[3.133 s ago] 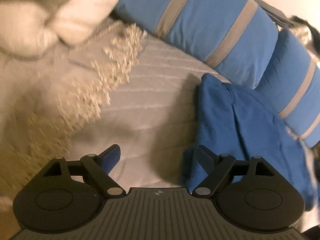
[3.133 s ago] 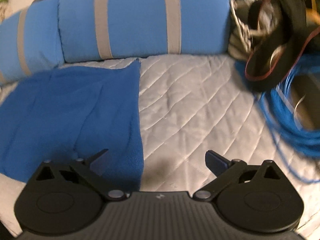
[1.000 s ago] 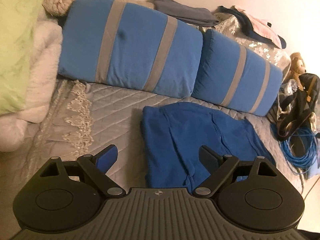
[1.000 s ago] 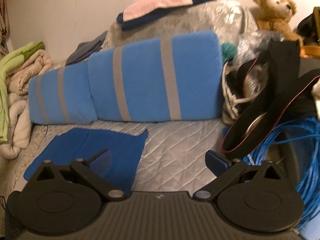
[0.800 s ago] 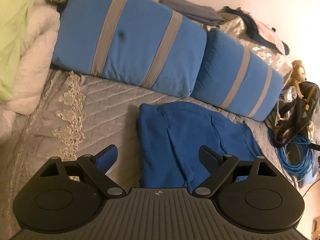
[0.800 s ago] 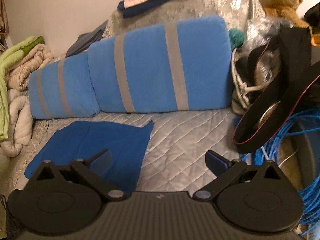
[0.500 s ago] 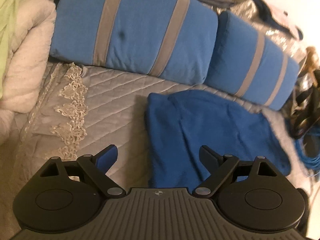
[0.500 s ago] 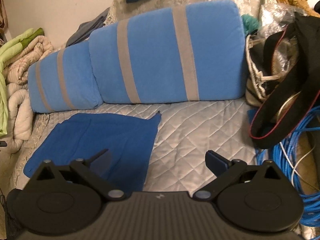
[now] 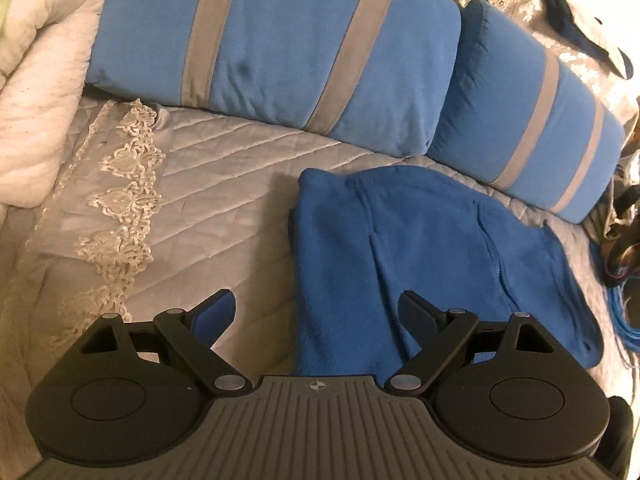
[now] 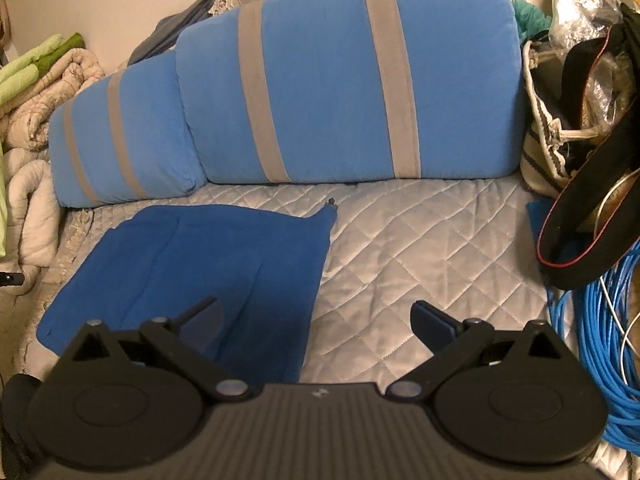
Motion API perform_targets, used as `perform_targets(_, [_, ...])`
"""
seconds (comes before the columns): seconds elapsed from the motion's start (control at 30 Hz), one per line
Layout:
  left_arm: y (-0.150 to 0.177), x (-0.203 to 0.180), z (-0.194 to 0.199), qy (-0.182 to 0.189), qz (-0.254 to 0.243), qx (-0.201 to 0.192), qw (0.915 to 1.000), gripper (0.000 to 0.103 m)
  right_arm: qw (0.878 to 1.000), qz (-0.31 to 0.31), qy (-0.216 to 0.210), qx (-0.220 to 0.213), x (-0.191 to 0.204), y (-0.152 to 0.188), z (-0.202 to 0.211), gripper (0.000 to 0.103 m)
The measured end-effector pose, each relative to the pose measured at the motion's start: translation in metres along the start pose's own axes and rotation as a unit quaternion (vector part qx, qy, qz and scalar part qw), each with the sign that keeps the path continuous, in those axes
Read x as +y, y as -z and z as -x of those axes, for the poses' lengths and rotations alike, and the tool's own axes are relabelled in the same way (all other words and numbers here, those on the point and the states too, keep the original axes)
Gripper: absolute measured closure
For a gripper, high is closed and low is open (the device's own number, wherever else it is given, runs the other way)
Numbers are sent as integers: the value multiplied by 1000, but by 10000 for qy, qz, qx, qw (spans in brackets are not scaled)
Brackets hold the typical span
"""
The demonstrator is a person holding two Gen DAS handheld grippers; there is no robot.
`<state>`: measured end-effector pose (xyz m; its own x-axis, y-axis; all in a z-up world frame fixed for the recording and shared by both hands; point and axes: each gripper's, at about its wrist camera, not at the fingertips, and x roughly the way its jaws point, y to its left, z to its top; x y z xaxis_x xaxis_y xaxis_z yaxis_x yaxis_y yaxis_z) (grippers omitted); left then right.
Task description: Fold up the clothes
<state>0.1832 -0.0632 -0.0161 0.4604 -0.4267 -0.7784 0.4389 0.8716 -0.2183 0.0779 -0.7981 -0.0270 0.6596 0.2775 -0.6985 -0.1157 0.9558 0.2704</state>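
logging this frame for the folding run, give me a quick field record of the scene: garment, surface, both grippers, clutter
garment: blue fleece garment, lying on the bed, already partly folded, not held
surface: grey quilted bedspread
behind garment: two blue pillows with grey stripes
left gripper: open, empty, over the garment's left edge
right gripper: open, empty, over the garment's right edge
clutter: blue cable coil and black strap at the right; lace trim at the left
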Motion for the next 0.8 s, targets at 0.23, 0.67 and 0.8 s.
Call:
perform_targets(0.23, [-3, 8, -21, -183, 25, -196, 9996, 14, 9999, 44, -51, 95, 8, -2, -23, 0])
perform_targets(0.67, [-18, 29, -62, 547, 416, 4, 9976, 14, 9992, -126, -207, 320, 10, -3, -70, 0])
perform_targets(0.8, [-21, 44, -77, 976, 882, 180, 9912, 14, 9985, -247, -255, 421, 9, -3, -86, 0])
